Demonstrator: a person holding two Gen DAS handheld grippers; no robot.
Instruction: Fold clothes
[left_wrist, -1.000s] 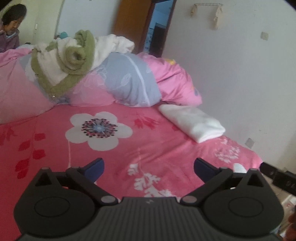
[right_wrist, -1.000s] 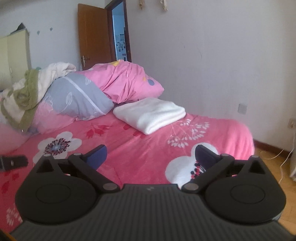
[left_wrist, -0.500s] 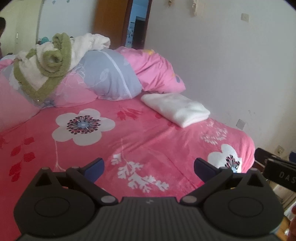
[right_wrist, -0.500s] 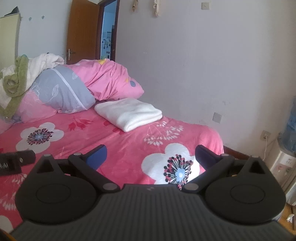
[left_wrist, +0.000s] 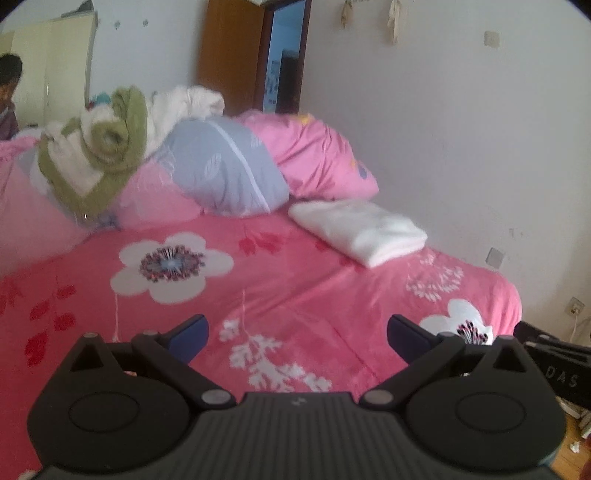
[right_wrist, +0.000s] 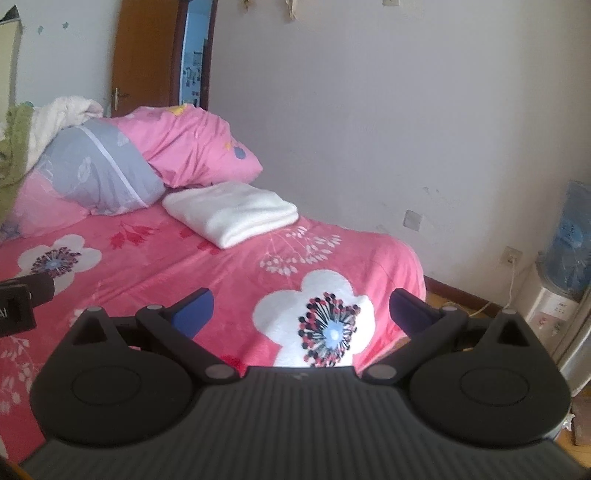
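White and neatly folded, the towel (left_wrist: 360, 230) lies on the pink flowered bed (left_wrist: 295, 288) just beside the pink quilt (left_wrist: 314, 155) near the wall, exactly where it lay a second ago. Both the left gripper (left_wrist: 297, 332) and the right gripper (right_wrist: 301, 308) hover above the bed with fingers spread wide and nothing between them, as before. Since half a second ago the left view has swung back leftward, so a person (left_wrist: 9, 99) shows at its edge again, beyond the heap of green-and-white clothes (left_wrist: 99, 147).
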